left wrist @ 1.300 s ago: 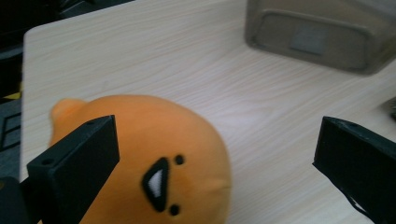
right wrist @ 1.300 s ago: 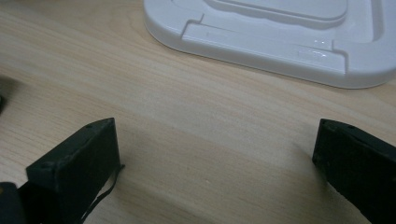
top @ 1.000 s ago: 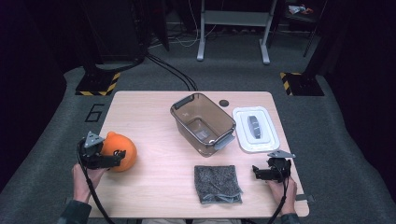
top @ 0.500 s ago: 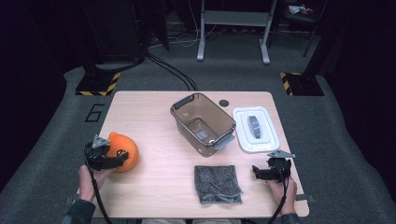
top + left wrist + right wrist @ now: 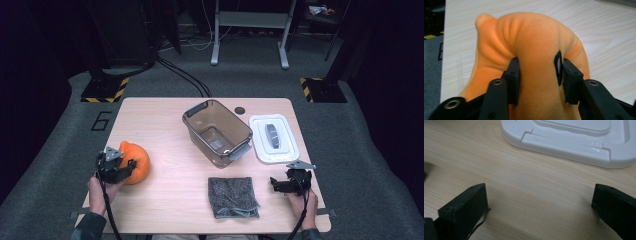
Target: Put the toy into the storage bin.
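Left gripper (image 5: 539, 75) jaws just closing, pinching orange plush toy (image 5: 534, 62) at table's (image 5: 165, 200) near-left | right gripper (image 5: 539, 207) wide open, idle | risk: soft fold probably slips on lifting | bin (image 5: 217, 131) beyond.

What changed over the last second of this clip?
The left tool sank slightly onto the orange plush toy, and its jaws have just been closing: they now squeeze the plush. The right tool, bin, lid and grey cloth stayed put.
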`<action>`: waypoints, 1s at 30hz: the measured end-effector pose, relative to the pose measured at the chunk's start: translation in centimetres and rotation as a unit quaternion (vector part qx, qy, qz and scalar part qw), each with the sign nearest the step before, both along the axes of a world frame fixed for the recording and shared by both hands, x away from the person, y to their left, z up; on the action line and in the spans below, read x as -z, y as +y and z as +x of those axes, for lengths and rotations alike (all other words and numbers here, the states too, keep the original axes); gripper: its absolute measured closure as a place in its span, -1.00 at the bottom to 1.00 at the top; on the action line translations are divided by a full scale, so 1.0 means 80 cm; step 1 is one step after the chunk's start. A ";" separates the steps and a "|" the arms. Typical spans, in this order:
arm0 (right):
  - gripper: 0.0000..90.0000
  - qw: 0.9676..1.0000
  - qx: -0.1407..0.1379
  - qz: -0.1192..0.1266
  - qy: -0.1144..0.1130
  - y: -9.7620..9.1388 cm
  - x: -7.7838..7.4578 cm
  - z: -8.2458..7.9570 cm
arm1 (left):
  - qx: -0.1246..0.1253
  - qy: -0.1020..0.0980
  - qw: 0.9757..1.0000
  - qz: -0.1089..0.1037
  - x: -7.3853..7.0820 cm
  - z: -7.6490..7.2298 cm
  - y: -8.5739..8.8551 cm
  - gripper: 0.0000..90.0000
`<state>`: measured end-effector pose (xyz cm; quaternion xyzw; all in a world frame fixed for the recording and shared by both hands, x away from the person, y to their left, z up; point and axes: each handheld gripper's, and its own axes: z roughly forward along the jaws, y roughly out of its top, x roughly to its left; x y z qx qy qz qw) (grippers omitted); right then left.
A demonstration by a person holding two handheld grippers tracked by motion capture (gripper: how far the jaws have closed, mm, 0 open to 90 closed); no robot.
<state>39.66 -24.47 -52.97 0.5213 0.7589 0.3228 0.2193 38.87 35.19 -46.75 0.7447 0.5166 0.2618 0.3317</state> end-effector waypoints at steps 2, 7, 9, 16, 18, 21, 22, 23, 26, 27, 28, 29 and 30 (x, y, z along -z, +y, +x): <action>-1.00 1.000 0.001 0.000 0.000 0.000 0.000 0.000 | -0.004 -0.009 1.000 -0.006 -0.001 -0.001 0.002 0.39; -1.00 1.000 0.001 0.000 0.000 0.000 0.000 0.000 | -0.002 -0.022 1.000 0.001 -0.011 -0.003 0.003 0.42; -1.00 1.000 0.001 0.000 0.000 0.000 0.000 0.000 | 0.002 -0.021 1.000 -0.003 -0.015 -0.003 0.003 0.42; -1.00 1.000 0.001 0.000 0.000 0.000 0.000 0.000 | 0.013 -0.036 0.999 -0.002 -0.030 -0.002 -0.004 0.41; -1.00 1.000 0.001 0.000 0.000 0.000 0.000 0.000 | 0.018 -0.037 0.999 0.001 -0.037 0.000 -0.007 0.41; -1.00 1.000 0.001 0.000 0.000 0.000 0.000 0.000 | 0.023 -0.044 0.999 0.004 -0.046 0.004 -0.014 0.41; -1.00 1.000 0.001 0.000 0.000 0.000 0.000 0.000 | 0.025 -0.044 0.999 0.004 -0.049 0.005 -0.016 0.41; -1.00 1.000 0.001 0.000 0.000 0.000 0.000 0.000 | 0.030 -0.044 0.999 0.006 -0.053 0.007 -0.018 0.41; -1.00 1.000 0.001 0.000 0.000 0.000 0.000 0.000 | 0.034 -0.047 0.998 0.006 -0.060 0.011 -0.026 0.41; -1.00 1.000 0.001 0.000 0.000 0.000 0.000 0.000 | 0.034 -0.050 0.998 0.007 -0.062 0.012 -0.029 0.41; -1.00 1.000 0.001 0.000 0.000 0.000 0.000 0.000 | 0.039 -0.049 0.998 0.009 -0.065 0.014 -0.032 0.41; -1.00 1.000 0.001 0.000 0.000 0.000 0.000 0.000 | 0.039 -0.052 0.998 0.008 -0.066 0.015 -0.034 0.41; -1.00 1.000 0.001 0.000 0.000 0.000 0.000 0.000 | 0.044 -0.051 0.998 0.011 -0.070 0.017 -0.037 0.41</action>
